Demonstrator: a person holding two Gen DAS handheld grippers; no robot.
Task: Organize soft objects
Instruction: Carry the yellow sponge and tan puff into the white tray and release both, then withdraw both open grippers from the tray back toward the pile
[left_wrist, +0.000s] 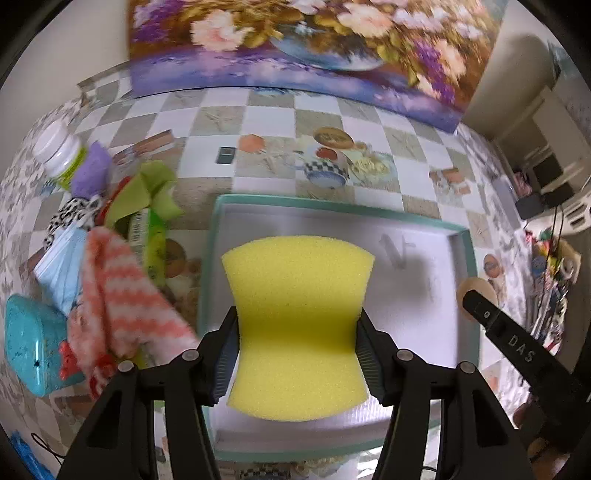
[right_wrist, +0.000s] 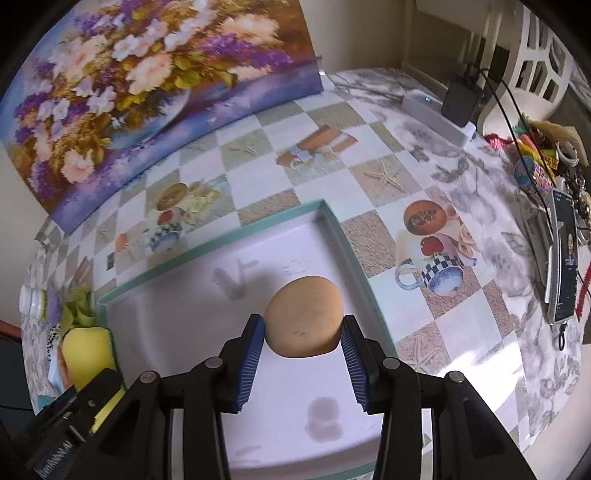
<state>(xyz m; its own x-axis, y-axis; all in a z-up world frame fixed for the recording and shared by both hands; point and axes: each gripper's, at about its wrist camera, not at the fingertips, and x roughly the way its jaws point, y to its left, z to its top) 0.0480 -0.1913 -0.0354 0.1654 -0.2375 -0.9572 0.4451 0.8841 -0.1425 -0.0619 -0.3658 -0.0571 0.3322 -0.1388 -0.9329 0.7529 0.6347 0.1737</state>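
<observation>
My left gripper (left_wrist: 297, 332) is shut on a yellow sponge (left_wrist: 297, 295), squeezing its sides, and holds it over the teal-rimmed tray (left_wrist: 467, 258). My right gripper (right_wrist: 303, 332) is shut on a round tan sponge (right_wrist: 304, 317) above the tray's (right_wrist: 347, 236) right side. The yellow sponge (right_wrist: 86, 354) and the left gripper also show at the lower left of the right wrist view. The right gripper's body (left_wrist: 517, 343) and the tan sponge (left_wrist: 476, 291) show at the right of the left wrist view.
Left of the tray lies a pile: a pink-striped cloth (left_wrist: 118, 288), a blue face mask (left_wrist: 62, 258), green fabric (left_wrist: 147, 192), a purple cloth (left_wrist: 92, 170), a white bottle (left_wrist: 59, 147) and a teal case (left_wrist: 33, 347). A flower painting (left_wrist: 314, 48) stands behind. A phone (right_wrist: 565, 258) and clutter lie far right.
</observation>
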